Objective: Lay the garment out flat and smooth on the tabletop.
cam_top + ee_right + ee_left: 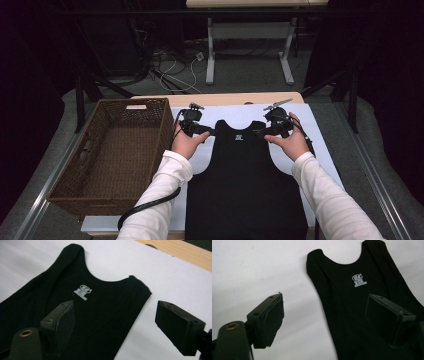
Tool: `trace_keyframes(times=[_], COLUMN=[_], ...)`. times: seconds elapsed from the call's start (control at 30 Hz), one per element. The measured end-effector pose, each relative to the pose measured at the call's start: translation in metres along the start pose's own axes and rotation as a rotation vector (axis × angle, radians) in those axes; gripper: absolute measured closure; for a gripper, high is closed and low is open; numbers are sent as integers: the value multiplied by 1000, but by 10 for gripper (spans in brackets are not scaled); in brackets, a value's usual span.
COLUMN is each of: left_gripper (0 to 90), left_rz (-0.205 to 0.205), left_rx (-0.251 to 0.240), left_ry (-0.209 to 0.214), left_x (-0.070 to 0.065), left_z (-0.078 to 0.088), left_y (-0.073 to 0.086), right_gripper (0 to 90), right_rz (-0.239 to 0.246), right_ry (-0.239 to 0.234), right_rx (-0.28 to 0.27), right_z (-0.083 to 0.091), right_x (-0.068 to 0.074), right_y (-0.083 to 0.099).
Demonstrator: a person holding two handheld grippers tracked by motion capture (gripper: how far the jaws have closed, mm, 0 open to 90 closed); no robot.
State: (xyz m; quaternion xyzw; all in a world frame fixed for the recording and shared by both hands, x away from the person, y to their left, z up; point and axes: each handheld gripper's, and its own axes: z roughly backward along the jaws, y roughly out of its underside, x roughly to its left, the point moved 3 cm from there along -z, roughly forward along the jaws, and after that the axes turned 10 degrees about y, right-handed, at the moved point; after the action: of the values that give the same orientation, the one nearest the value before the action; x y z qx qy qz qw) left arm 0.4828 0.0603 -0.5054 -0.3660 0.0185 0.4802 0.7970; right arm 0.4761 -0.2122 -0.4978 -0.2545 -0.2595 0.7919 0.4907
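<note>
A black tank top [245,175] lies flat on the white sheet [320,150], neck end away from the person, with a small white print below the neckline [359,280] [83,292]. My left gripper [210,132] hovers at its left shoulder strap and my right gripper [259,132] at its right strap. In the left gripper view the left gripper [324,315] is open over the strap's edge, holding nothing. In the right gripper view the right gripper [115,320] is open too, above the strap [136,290], with no cloth between the pads.
A brown woven basket [75,192] stands empty at the left of the sheet. The wooden table edge [225,98] runs along the far side. Beyond it are white table legs [210,60] and cables on the floor.
</note>
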Motion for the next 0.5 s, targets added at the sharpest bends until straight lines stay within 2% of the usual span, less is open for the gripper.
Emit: trace_keyframes(times=[0.03,0.13,0.2,0.33,0.43,0.5], left_gripper=[156,153,151,147,147,147], left_rz=[-1,29,24,-13,-21,-29], left_rx=[1,5,-5,-22,-24,-19], left_ry=[0,28,42,59,79,74], left_x=[0,-4,-8,-17,-24,-27], left_z=[2,8,12,20,23,24], left_y=[2,8,11,18,24,29], right_gripper=[156,147,135,66,64,61], right_rz=[2,-5,-7,-22,-16,-13], right_ry=[-4,-13,-16,-34,-41,-45], right_rx=[-4,-5,-8,-11,-21,-26], right_z=[2,6,10,21,29,34], right_x=[1,4,6,9,11,12], right_y=[2,6,10,17,22,26])
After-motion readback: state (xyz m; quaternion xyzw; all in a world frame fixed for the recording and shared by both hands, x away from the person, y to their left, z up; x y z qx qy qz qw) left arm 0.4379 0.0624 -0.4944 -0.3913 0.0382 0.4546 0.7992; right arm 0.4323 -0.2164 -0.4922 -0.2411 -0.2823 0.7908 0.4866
